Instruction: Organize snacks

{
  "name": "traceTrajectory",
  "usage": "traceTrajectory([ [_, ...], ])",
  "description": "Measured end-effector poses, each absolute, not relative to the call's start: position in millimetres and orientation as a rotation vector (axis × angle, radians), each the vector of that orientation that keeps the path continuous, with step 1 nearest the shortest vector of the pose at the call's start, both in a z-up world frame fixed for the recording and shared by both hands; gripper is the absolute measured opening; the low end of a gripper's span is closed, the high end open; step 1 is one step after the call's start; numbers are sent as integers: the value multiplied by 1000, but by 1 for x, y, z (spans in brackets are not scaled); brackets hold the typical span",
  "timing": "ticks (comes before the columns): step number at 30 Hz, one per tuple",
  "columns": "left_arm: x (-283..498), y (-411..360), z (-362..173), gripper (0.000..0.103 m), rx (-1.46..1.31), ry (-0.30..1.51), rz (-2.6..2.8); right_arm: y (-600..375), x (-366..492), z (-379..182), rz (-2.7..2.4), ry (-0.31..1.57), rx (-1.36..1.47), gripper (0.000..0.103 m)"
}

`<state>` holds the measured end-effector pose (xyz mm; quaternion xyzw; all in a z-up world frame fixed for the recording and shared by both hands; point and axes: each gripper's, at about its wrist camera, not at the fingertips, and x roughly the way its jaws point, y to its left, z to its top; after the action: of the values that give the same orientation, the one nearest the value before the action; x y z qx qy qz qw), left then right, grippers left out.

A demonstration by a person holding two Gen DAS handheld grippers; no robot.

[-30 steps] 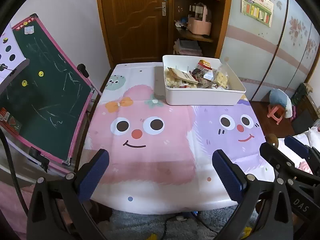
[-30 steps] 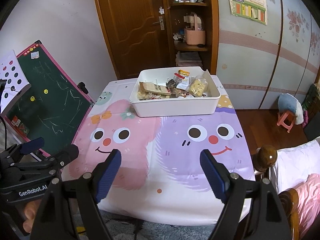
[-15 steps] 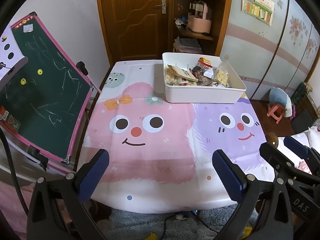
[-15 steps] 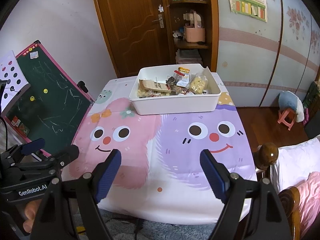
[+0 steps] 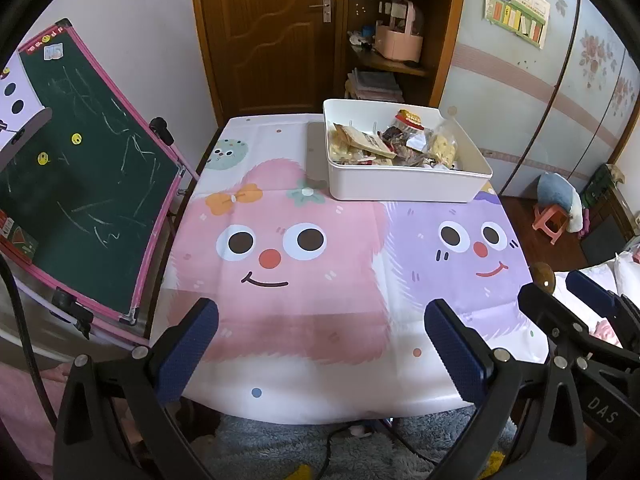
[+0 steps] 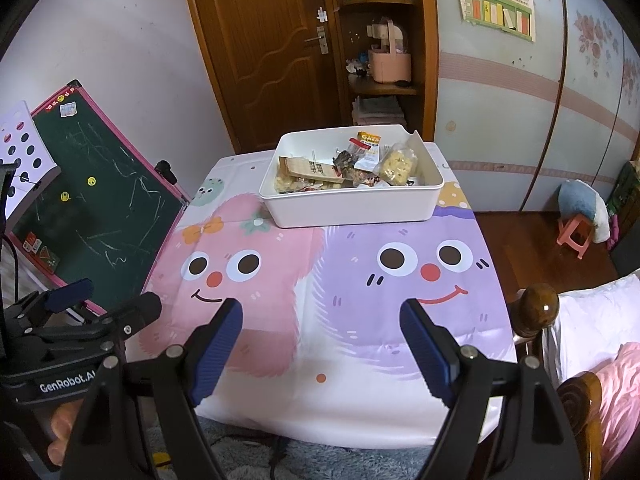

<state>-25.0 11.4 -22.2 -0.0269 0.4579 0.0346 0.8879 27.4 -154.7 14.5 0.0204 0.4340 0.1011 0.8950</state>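
Note:
A white bin (image 5: pixel 404 190) (image 6: pixel 352 210) stands at the far side of the table, filled with several snack packets (image 5: pixel 394 144) (image 6: pixel 344 166). My left gripper (image 5: pixel 320 320) hangs open over the near edge of the table, nothing between its blue pads. My right gripper (image 6: pixel 322 320) is likewise open and empty above the near edge. Each gripper shows in the other's view: the right gripper (image 5: pixel 572 312) at the right, the left gripper (image 6: pixel 100 308) at the left. Both are well short of the bin.
The table wears a cartoon cloth (image 5: pixel 304 280) with pink and purple faces. A green chalkboard easel (image 5: pixel 80 184) leans at the left edge. A bed with wooden posts (image 6: pixel 538 312) sits at the right; door and corner shelf (image 6: pixel 380 60) stand behind.
The views have shifted very slightly, with the bin sitting a little higher in frame. Both grippers stay open and nothing on the table has moved.

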Motion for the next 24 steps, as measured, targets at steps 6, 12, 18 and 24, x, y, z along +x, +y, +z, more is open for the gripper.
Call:
traceTrajectory([
  [6, -26, 9, -25, 102, -50, 961, 67, -154, 28, 8, 214, 911, 44, 81],
  [12, -25, 9, -25, 102, -52, 962, 67, -154, 29, 7, 216, 913, 44, 81],
  [18, -25, 10, -26, 102, -54, 967, 67, -157, 29, 2, 217, 923, 48, 81],
  [24, -25, 10, -29, 102, -55, 974, 63, -157, 30, 2, 217, 926, 49, 81],
])
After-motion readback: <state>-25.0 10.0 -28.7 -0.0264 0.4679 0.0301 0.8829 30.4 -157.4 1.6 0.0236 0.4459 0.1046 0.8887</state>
